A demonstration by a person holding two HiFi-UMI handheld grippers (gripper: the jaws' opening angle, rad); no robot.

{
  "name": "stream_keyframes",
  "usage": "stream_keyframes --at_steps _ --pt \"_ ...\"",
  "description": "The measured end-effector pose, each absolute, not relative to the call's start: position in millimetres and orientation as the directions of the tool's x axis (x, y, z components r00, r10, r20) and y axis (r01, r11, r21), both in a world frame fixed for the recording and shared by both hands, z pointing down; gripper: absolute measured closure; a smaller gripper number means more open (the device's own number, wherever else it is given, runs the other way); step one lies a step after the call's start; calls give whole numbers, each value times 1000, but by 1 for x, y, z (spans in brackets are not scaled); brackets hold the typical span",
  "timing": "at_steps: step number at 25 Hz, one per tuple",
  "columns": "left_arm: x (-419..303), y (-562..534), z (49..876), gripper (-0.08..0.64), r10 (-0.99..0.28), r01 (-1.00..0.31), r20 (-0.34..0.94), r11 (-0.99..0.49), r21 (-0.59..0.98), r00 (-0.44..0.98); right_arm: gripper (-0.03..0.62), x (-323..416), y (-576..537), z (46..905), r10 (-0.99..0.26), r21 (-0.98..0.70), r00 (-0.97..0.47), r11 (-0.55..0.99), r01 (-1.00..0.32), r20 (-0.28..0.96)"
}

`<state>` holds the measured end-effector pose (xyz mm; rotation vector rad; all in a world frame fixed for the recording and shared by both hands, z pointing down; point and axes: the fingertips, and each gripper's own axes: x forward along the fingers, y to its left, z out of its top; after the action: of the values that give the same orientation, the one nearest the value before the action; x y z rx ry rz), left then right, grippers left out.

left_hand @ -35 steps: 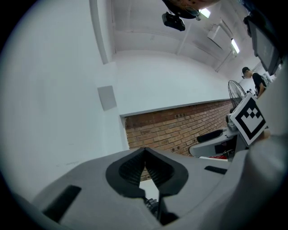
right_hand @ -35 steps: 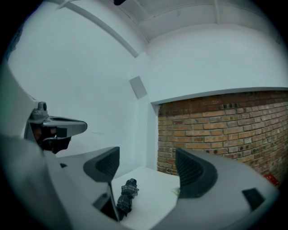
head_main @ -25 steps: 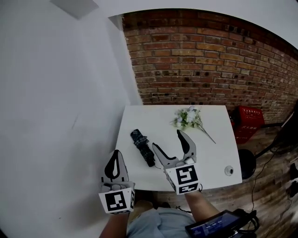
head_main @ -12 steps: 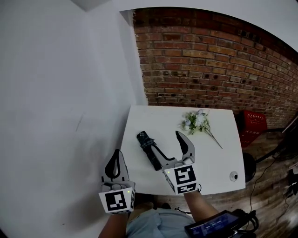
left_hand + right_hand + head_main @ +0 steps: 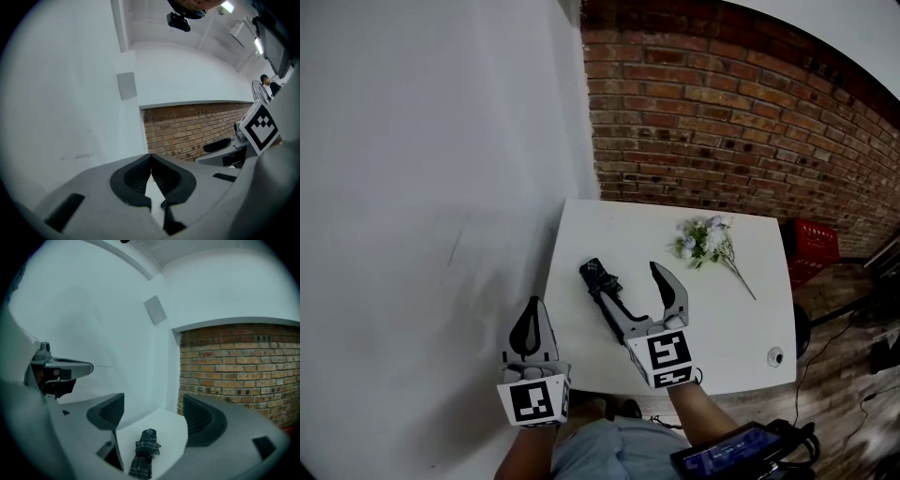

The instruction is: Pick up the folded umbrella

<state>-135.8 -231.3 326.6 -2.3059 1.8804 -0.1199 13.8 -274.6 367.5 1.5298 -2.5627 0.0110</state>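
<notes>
Risk: the right gripper (image 5: 635,284), jaws wide apart and empty, may pinch only loose fabric or push the dark plaid folded umbrella (image 5: 598,279) sideways, because the umbrella sits off-centre. It lies on the white table (image 5: 581,234), lengthwise between the open jaws, nearer the left-hand one. The left gripper (image 5: 532,323) is closed on nothing, off the table.

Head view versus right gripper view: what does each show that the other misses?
Head view only: flowers on the table, and a red crate on the floor. Right gripper view only: a grey wall panel. Both: the umbrella lying on the table by the open right gripper, and the brick wall.
</notes>
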Motion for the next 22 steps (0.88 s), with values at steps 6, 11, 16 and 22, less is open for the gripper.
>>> stream_keyframes --at_steps 6,11,16,22 --pt "-149 -249 347 552 -979 -967 -2 -202 -157 205 198 -2 -290 402 -860 66 -463 486 -871 217" --pt "-161 -262 363 552 -979 -967 27 -205 -149 203 196 -14 -302 431 -845 56 -458 490 -870 277" --pt "-171 -274 383 552 -977 -968 56 -211 -133 205 196 -22 -309 471 -822 43 -445 490 -871 356" --pt "-178 -287 407 552 -972 -967 96 -226 -118 216 193 -27 -311 523 -781 24 -421 485 -874 462"
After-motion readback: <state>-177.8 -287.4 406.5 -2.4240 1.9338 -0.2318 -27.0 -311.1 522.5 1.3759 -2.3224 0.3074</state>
